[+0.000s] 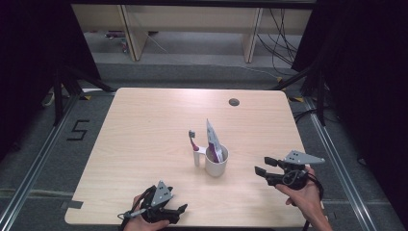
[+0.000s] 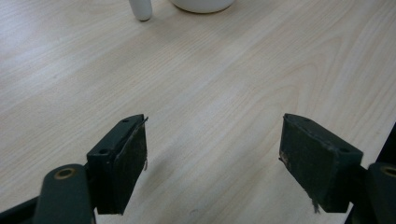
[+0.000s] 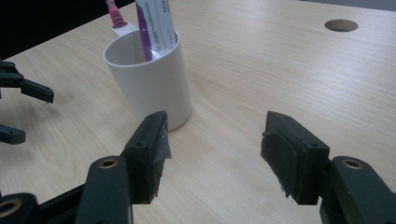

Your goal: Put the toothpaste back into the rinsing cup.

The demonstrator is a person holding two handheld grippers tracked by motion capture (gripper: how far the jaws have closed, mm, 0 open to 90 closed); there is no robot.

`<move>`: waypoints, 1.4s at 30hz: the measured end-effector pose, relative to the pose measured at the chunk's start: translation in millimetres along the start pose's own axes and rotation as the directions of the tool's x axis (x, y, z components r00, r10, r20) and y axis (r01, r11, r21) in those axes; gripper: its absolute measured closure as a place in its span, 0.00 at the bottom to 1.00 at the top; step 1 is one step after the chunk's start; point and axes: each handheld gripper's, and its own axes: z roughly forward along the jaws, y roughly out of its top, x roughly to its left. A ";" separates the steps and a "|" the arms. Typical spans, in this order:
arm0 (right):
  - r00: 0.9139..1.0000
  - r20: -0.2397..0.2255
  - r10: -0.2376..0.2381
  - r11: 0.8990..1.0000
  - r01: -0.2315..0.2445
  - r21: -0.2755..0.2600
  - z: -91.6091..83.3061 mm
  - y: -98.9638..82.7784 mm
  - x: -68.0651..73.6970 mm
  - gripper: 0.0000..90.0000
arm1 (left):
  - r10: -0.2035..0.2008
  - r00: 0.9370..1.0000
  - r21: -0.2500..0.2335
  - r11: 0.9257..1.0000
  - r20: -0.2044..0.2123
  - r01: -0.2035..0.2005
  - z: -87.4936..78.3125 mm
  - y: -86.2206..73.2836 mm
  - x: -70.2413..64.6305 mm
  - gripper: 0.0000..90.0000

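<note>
A white cup (image 1: 216, 164) stands near the middle of the table, slightly toward the front. In it leans a white and purple toothpaste tube (image 1: 213, 140). A pink-handled toothbrush (image 1: 193, 141) stands upright in the cup's side holder (image 1: 197, 158). My left gripper (image 1: 179, 212) is open and holds nothing, low at the front edge, left of the cup. To the right of the cup, my right gripper (image 1: 264, 165) is open with nothing in it and points at the cup. The right gripper view has the cup (image 3: 152, 79), tube (image 3: 156, 23) and toothbrush (image 3: 114, 11) beyond the open right gripper (image 3: 215, 149).
The light wooden table (image 1: 144, 125) has a round cable hole (image 1: 234, 102) at its far right. Black curtains flank the table; shelving legs and cables lie on the floor beyond. The left gripper view shows bare wood between the left gripper (image 2: 215, 154) and the cup base (image 2: 203, 4).
</note>
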 end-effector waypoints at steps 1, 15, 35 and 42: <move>1.000 -0.008 0.030 1.000 -0.030 -0.001 -1.7 -2.5 -0.2 0.45 | -0.001 1.000 -0.004 1.000 0.000 0.001 0.5 0.1 -0.2 0.25; 0.997 0.063 0.045 0.999 -0.047 0.017 -27.1 -22.9 -19.5 0.43 | -0.001 1.000 -0.013 1.000 -0.002 0.001 -0.5 0.1 -1.3 0.25; 0.994 0.092 0.052 0.998 -0.056 0.043 -43.1 -43.3 -19.9 0.36 | 0.003 1.000 -0.009 1.000 0.008 -0.003 -0.5 -0.1 -2.3 0.25; 0.994 0.103 0.032 0.998 -0.037 0.047 -48.0 -49.8 -21.8 0.31 | -0.004 1.000 -0.015 1.000 0.007 0.004 -0.5 0.0 -2.7 0.25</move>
